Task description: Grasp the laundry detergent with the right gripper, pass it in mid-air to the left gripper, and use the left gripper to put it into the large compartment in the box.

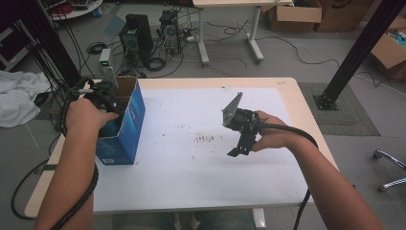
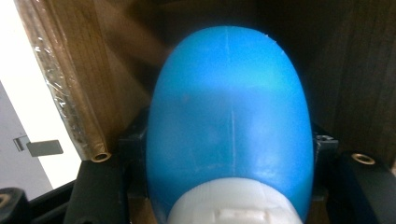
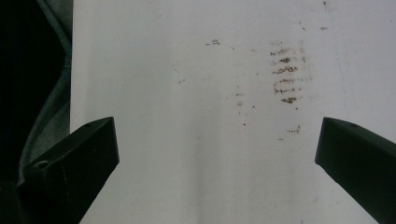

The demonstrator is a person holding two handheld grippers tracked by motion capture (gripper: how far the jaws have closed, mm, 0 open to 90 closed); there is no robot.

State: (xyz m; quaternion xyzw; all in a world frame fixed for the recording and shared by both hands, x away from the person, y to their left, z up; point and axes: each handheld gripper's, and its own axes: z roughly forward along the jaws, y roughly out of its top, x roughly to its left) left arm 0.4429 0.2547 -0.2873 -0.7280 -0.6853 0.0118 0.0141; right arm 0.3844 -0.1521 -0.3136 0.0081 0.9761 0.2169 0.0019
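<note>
Your left gripper (image 2: 229, 205) is clamped on the blue bottle (image 2: 229, 126) down inside the blue carton (image 1: 129, 120), the bottle's long axis running straight out between the jaws, so lift along it; your right gripper (image 3: 215, 154) hangs open, empty, well apart over the white table (image 1: 191, 182).

Two grippers are in use: the left gripper (image 1: 98, 103) reaches into one blue cardboard box (image 1: 125, 125), and the right gripper (image 1: 239, 143) hangs over one white table (image 1: 191, 177). One blue bottle (image 2: 229, 121) with one white cap (image 2: 233, 205) sits between the left gripper's jaws. One patch of brown marks (image 3: 286, 74) lies ahead of the right gripper's jaws. Beyond both grippers, two computer towers (image 1: 136, 36) stand on the floor, with three brown boxes (image 1: 294, 17) farther off.
</note>
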